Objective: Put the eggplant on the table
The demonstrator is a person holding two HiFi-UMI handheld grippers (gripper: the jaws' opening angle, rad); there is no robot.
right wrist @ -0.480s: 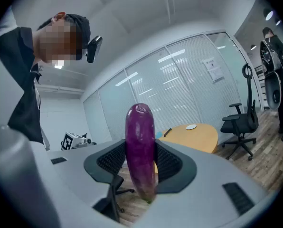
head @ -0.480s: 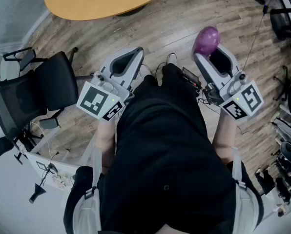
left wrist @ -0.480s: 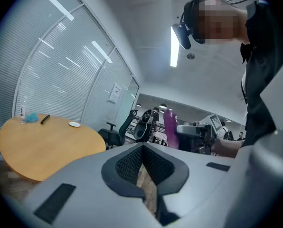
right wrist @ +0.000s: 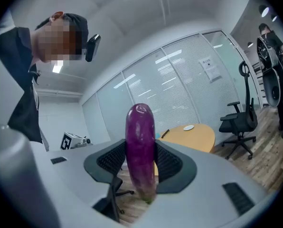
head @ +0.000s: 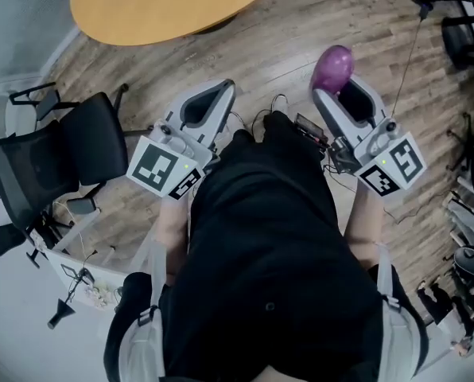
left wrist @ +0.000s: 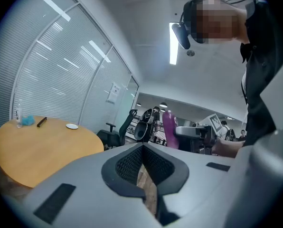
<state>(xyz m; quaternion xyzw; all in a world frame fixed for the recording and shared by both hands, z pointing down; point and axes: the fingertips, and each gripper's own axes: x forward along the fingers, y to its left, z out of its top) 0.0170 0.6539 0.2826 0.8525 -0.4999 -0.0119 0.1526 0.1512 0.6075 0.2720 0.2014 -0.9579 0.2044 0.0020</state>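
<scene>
- My right gripper [right wrist: 140, 163] has its fingers clamped on the eggplant [right wrist: 140, 141], with one pad pressed against each side of it.
- The eggplant stands on end in that grip. Its rounded purple end rises above the fingers, and its lower end pokes out below them.
- In the head view I see the eggplant held in the air over the wood floor [head: 285, 46], far of the person's dark top.
- The counter [head: 165, 2] is round and tan and sits at the far left. The eggplant is well apart from it, off to its right and not touching it.
- On the counter I can make out a small white disc [left wrist: 71, 126], a dark stick [left wrist: 42, 121] and a blue thing [left wrist: 28, 120] I cannot identify.
- My left gripper [head: 221, 87] has its fingers together at the tips with nothing between them. Only a slit of floor shows through behind the tips.
- Both grippers are held out level, one on each side of the person, and they are apart from each other.
- A black chair [head: 58, 157] stands on the floor at the left, nearer than the counter.
</scene>
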